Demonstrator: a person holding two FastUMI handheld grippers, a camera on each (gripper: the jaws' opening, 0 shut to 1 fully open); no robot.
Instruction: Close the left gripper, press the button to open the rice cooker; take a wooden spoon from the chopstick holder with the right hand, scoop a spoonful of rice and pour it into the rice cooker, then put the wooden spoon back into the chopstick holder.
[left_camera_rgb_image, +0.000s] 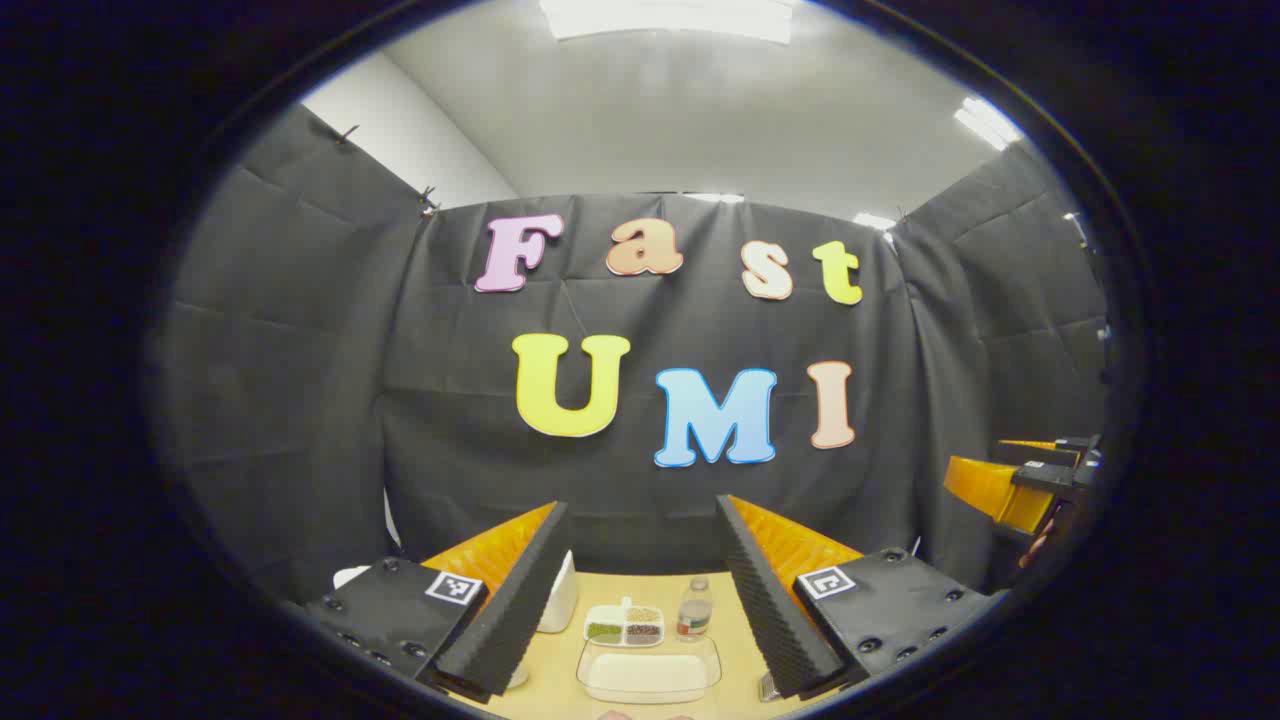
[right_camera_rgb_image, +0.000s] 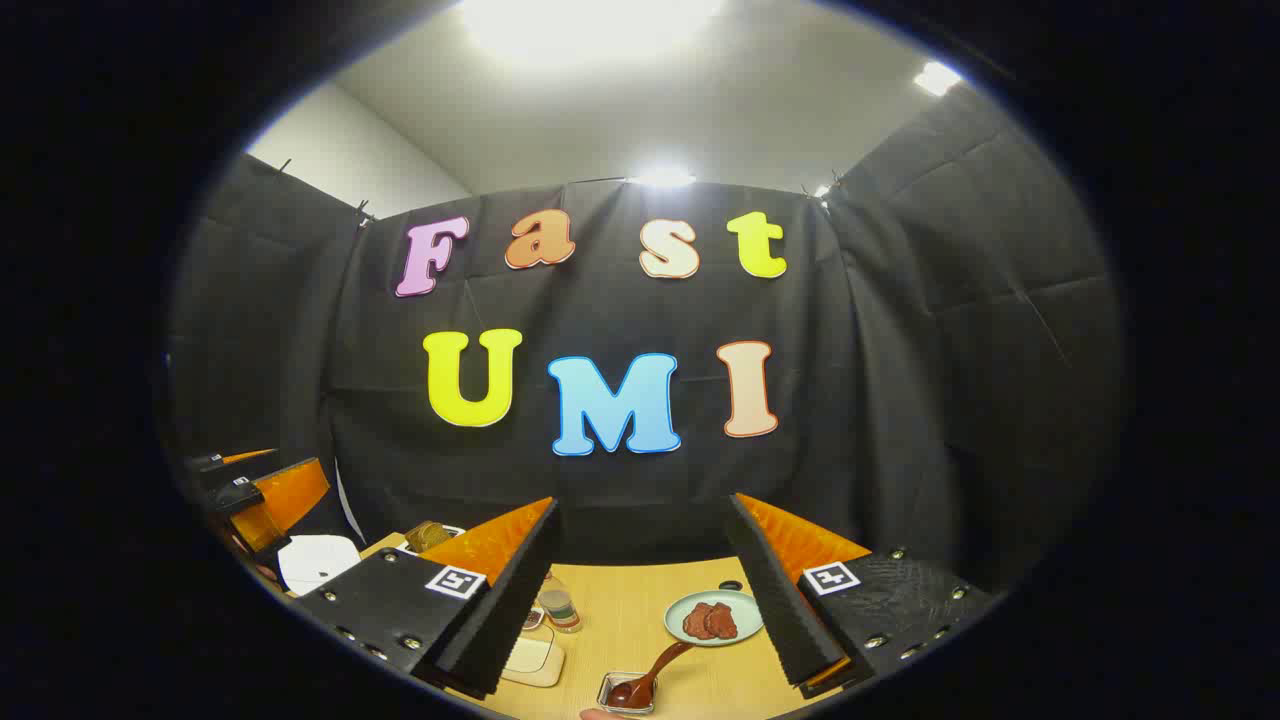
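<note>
Left gripper view: left gripper (left_camera_rgb_image: 640, 590) held high over the table (left_camera_rgb_image: 560, 690), jaws wide apart, so closing for the button press isn't done. White rice cooker (left_camera_rgb_image: 560, 600) peeks beside its left finger, near a rice tray (left_camera_rgb_image: 648, 672). Right gripper (right_camera_rgb_image: 645, 590) also spread, empty, hovering above a wooden spoon (right_camera_rgb_image: 650, 678) resting in what's probably the holder (right_camera_rgb_image: 625, 692) at the near edge.

The table (right_camera_rgb_image: 640, 610) holds one plate (right_camera_rgb_image: 715, 618), one spoon (right_camera_rgb_image: 655, 672), one bottle (left_camera_rgb_image: 694, 610), one divided box (left_camera_rgb_image: 624, 625) and one white tray (left_camera_rgb_image: 648, 672).
</note>
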